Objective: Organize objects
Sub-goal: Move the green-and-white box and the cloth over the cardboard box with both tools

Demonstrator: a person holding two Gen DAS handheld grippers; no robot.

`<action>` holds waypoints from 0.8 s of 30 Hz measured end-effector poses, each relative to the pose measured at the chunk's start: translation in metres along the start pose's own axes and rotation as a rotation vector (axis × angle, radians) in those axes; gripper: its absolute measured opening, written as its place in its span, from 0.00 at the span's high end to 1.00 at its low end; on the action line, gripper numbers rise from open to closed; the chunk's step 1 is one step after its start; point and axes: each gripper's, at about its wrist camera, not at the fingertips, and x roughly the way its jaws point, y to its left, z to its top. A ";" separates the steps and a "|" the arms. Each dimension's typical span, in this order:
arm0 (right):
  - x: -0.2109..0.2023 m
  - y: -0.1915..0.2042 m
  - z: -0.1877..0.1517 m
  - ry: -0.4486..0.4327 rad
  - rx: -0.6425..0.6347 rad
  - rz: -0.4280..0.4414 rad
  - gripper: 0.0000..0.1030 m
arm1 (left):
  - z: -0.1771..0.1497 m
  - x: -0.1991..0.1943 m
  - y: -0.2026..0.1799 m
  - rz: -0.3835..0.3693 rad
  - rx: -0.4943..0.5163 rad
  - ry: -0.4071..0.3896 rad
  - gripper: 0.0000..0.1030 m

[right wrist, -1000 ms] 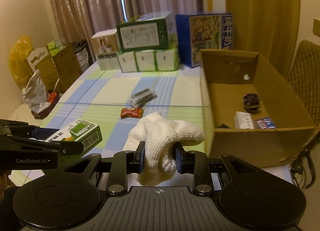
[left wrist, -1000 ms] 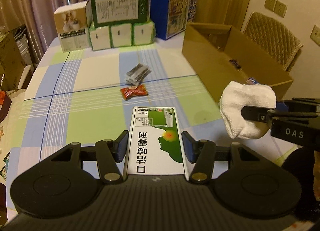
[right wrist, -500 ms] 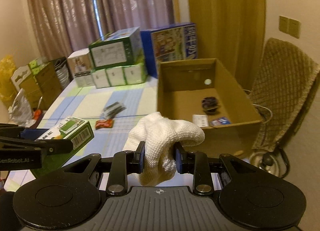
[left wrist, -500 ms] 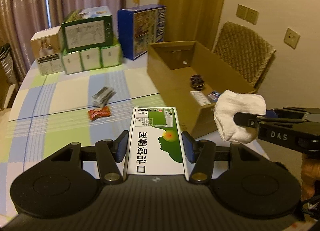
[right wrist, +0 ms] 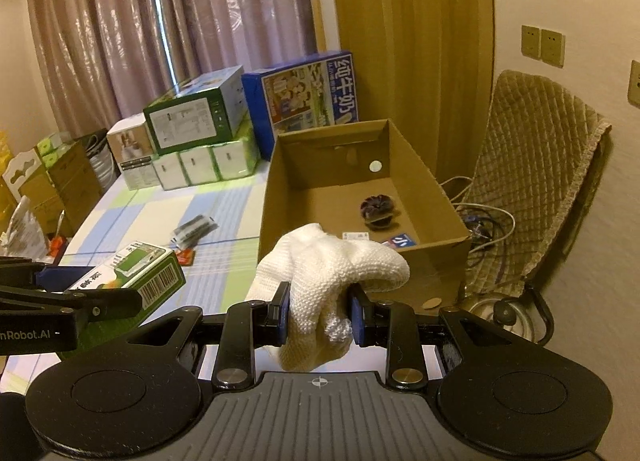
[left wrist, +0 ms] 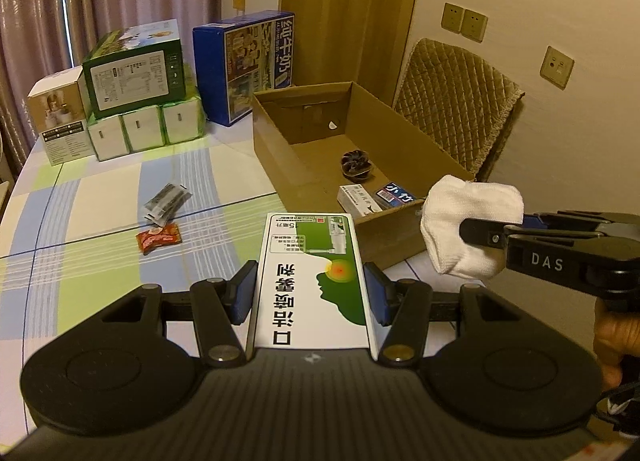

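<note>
Holding one item in each gripper, both raised above the table in front of the open cardboard box [left wrist: 404,149].

My left gripper [left wrist: 310,295] is clamped on a green-and-white medicine carton [left wrist: 312,277], lying flat between the fingers and pointing toward the box's near wall. My right gripper [right wrist: 318,319] pinches a white knitted glove [right wrist: 328,273], bunched and drooping, just short of that same wall. Ahead of the right gripper, inside the box, I see a dark hair scrunchie [right wrist: 377,210] and two small packs. Ahead-left of my left gripper, a red snack packet [left wrist: 159,238] and a silver sachet [left wrist: 166,201] lie on the checked tablecloth [left wrist: 100,261].
</note>
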 end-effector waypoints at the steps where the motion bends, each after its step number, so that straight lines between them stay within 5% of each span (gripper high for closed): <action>1: 0.000 -0.001 0.001 -0.001 0.001 -0.001 0.74 | 0.000 0.001 -0.001 -0.002 0.001 0.001 0.51; 24: 0.002 -0.026 0.006 -0.003 0.017 -0.037 0.74 | 0.015 0.024 -0.017 -0.035 0.012 0.026 0.51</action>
